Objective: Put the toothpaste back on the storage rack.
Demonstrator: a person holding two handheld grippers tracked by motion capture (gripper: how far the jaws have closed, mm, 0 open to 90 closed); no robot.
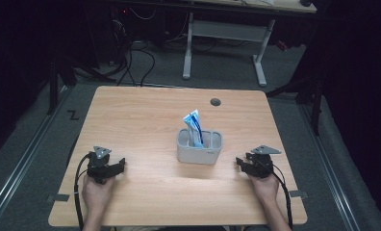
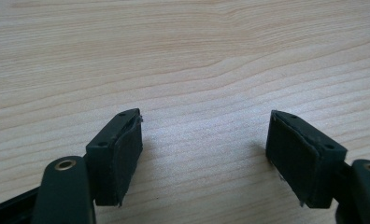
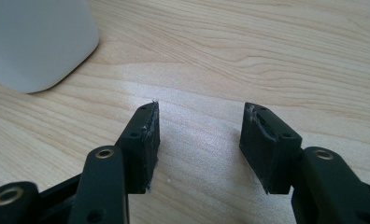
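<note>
Both grippers, left [image 1: 122, 165] and right [image 1: 238, 162], are resting near the worktop's [image 1: 145, 110] front edge, fingers wide and empty; next, reaching for the toothpaste tube [image 1: 194, 126] in the grey holder [image 1: 198, 154].

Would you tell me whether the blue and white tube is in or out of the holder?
In: the tube stands in the grey holder.

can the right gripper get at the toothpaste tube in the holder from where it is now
Probably yes: the right gripper is open, the table between it and the grey holder is bare, and the toothpaste tube sticks up above the rim.
</note>
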